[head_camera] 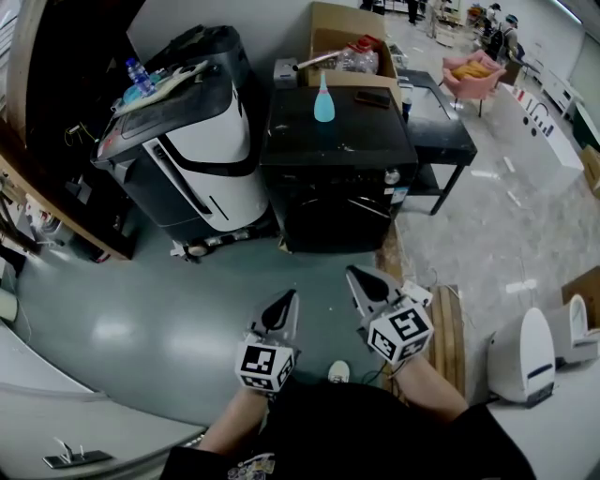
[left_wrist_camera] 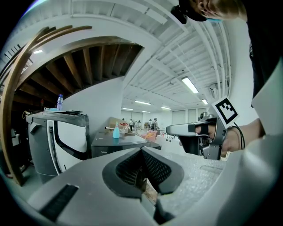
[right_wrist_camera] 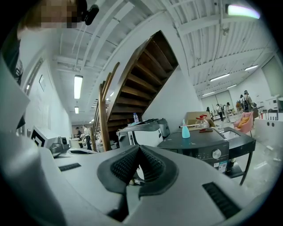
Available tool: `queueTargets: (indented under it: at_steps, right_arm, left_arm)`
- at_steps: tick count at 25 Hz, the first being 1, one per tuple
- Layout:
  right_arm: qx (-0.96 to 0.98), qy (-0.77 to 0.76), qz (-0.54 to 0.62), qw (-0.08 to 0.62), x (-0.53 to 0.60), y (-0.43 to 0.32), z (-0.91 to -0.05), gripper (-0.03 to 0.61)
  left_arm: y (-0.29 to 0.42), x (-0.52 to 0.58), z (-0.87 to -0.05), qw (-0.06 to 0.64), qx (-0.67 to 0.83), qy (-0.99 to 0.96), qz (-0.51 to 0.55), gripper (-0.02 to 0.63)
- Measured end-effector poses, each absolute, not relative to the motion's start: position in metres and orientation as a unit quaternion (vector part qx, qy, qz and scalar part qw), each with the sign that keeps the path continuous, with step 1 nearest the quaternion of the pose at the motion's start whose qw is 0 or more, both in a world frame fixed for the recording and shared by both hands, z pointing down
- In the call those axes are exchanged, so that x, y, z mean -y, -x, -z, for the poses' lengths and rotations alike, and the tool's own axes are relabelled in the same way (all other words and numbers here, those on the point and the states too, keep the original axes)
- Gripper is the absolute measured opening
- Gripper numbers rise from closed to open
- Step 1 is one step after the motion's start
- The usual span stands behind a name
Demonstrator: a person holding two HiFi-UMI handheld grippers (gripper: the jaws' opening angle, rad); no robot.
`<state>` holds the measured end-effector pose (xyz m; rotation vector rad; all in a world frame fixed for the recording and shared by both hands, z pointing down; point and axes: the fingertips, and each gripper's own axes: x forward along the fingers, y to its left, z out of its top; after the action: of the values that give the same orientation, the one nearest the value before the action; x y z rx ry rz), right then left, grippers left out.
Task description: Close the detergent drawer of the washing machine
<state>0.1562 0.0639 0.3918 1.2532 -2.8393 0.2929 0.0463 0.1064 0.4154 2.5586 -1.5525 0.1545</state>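
Both hand-held grippers are closed on nothing: left gripper [head_camera: 281,307] and right gripper [head_camera: 366,281] hang side by side over the grey floor [head_camera: 141,319], near the person. Far ahead, well apart from them, stands the black washing machine [head_camera: 333,178]; its detergent drawer cannot be made out. A turquoise bottle [head_camera: 323,101] stands upright on top. Behind, an open cardboard box [head_camera: 328,28] holds clear bottles [head_camera: 356,58].

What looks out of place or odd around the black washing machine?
Nothing looks spilled or damaged. A teal bottle stands upright on the washing machine, and loose clutter with a water bottle is piled on the white appliance beside it.
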Motion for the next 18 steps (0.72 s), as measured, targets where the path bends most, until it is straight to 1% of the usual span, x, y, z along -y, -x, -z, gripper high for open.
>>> queueTargets:
  at_steps: [18]
  right_arm:
    - [0.912, -0.399, -0.097, 0.006, -0.0583, -0.158, -0.3936, -0.003]
  left_arm:
    - [-0.0471, -0.1002, -0.4114, 0.068, 0.52, -0.85, -0.055, 0.003]
